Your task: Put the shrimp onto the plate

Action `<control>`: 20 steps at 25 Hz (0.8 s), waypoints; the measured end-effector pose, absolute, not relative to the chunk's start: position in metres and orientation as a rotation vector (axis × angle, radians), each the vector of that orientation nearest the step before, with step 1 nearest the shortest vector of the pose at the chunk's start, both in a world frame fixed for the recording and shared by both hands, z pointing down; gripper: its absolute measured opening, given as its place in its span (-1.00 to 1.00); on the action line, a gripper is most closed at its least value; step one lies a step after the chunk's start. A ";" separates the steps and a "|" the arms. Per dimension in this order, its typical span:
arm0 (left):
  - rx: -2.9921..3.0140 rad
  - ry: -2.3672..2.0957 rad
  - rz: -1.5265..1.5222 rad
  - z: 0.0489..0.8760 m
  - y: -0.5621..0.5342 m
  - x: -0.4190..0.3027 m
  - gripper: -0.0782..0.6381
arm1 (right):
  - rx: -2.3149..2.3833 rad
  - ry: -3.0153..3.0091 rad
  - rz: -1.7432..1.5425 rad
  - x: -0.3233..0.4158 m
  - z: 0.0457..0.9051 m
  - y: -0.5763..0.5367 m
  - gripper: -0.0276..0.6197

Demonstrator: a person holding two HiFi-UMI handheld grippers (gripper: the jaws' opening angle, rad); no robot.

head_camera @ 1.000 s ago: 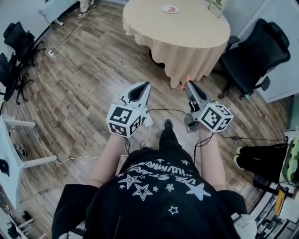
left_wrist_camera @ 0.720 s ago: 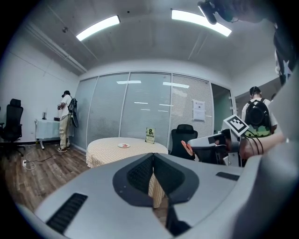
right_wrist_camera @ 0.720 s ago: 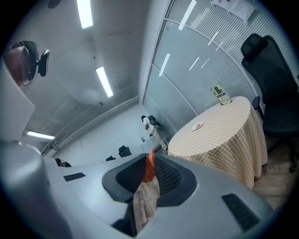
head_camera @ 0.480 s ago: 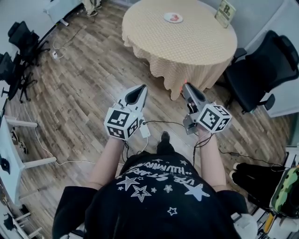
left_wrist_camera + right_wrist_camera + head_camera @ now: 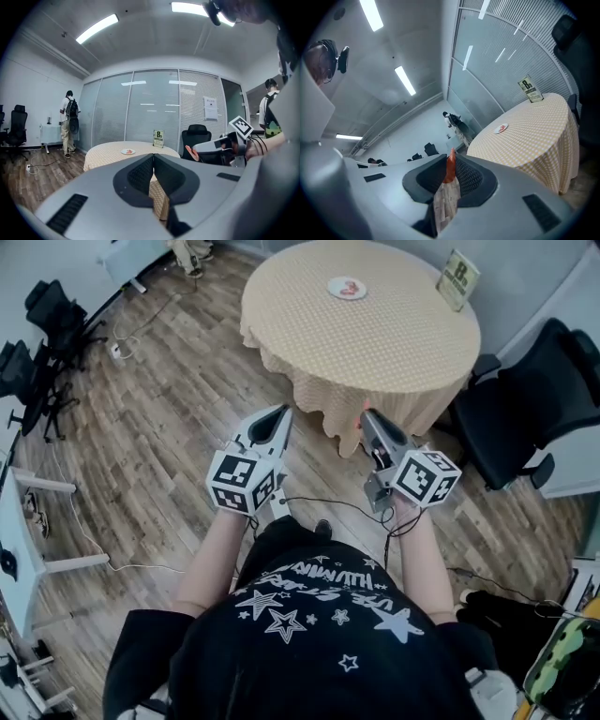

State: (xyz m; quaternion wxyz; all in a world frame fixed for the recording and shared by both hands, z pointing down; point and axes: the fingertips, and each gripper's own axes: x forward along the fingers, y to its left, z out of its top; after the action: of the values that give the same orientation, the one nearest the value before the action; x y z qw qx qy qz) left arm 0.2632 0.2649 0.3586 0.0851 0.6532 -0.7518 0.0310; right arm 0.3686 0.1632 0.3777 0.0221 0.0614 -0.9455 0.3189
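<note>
A round table with a yellow checked cloth stands ahead of me. On it lies a small white plate with something red on it, also seen as the plate and the plate. My right gripper is shut on an orange shrimp, whose tip pokes up between the jaws. My left gripper is shut with nothing in it. Both are held over the wooden floor, short of the table's near edge.
A green sign card stands at the table's far right. A black office chair sits to the right of the table, and more chairs are at the far left. Cables run over the floor. A person stands by the far wall.
The table has come closer and lower in the head view as I move toward it. Both grippers hold the same pose, and the shrimp stays in the right one.
</note>
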 end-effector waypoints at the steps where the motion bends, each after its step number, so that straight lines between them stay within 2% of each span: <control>1: 1.947 -2.247 0.094 0.358 0.261 0.263 -0.76 | 0.184 -2.927 0.981 0.368 0.378 0.160 -0.76; 15: 1.928 -2.277 0.098 0.356 0.241 0.236 -0.76 | 0.160 -2.904 1.027 0.339 0.387 0.137 -0.76; 20: 1.934 -2.275 0.064 0.364 0.229 0.201 -0.76 | 0.177 -2.900 0.993 0.306 0.392 0.118 -0.76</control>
State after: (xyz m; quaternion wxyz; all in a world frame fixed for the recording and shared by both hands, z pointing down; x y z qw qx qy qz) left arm 0.2012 0.2288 0.3642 0.0775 0.6456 -0.7594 0.0213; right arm 0.3057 0.1177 0.3919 0.0355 0.0577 -0.9439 0.3231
